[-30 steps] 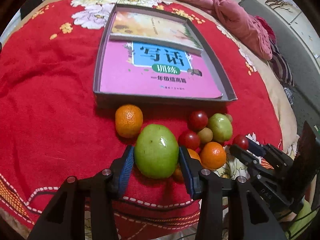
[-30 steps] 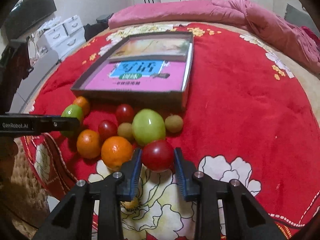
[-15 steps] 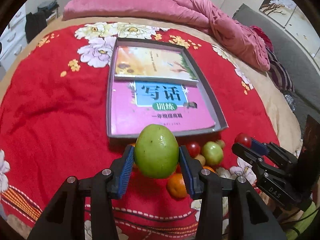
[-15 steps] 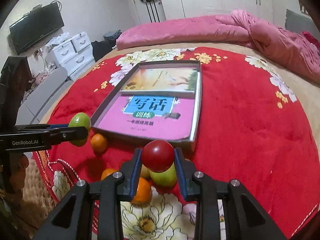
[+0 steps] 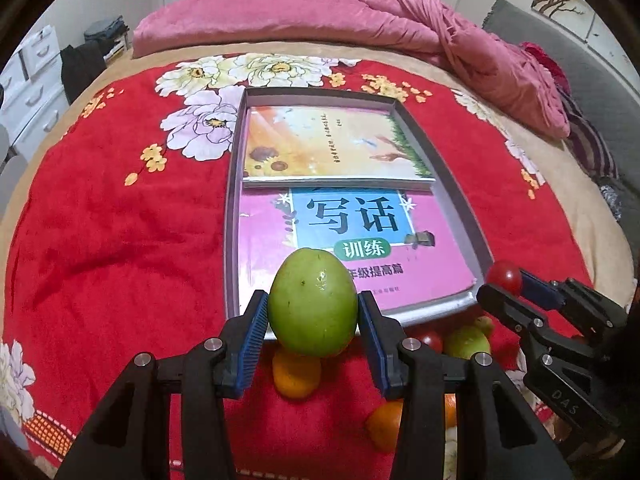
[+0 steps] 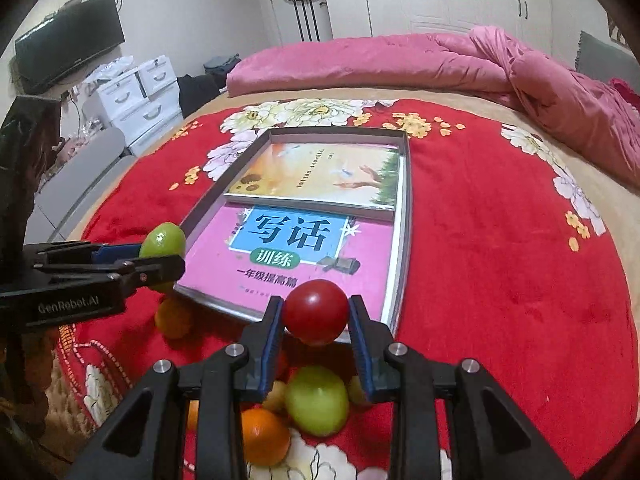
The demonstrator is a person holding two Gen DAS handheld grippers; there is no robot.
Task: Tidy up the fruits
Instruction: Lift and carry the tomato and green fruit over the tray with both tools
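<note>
My left gripper (image 5: 313, 322) is shut on a big green fruit (image 5: 313, 302), held in the air over the near edge of a grey tray (image 5: 452, 184). My right gripper (image 6: 316, 328) is shut on a small red tomato (image 6: 316, 311), also lifted above the tray's near rim (image 6: 404, 240). Each gripper shows in the other's view: the right gripper (image 5: 505, 283) with its tomato, the left gripper (image 6: 164, 249) with the green fruit. Below on the red blanket lie an orange (image 5: 296, 374), another orange (image 6: 264, 436), a green fruit (image 6: 317, 400) and a red tomato (image 5: 430, 340).
The tray holds two books, a pink one (image 5: 360, 240) near and a yellow one (image 5: 328, 148) behind it. A rolled pink quilt (image 5: 360, 20) lies at the bed's far side. White drawers (image 6: 140, 96) and a TV (image 6: 68, 60) stand to the left.
Both grippers have risen off the blanket with their fruits and tilted up, moving toward the tray. The remaining fruits now lie lower in both views.
</note>
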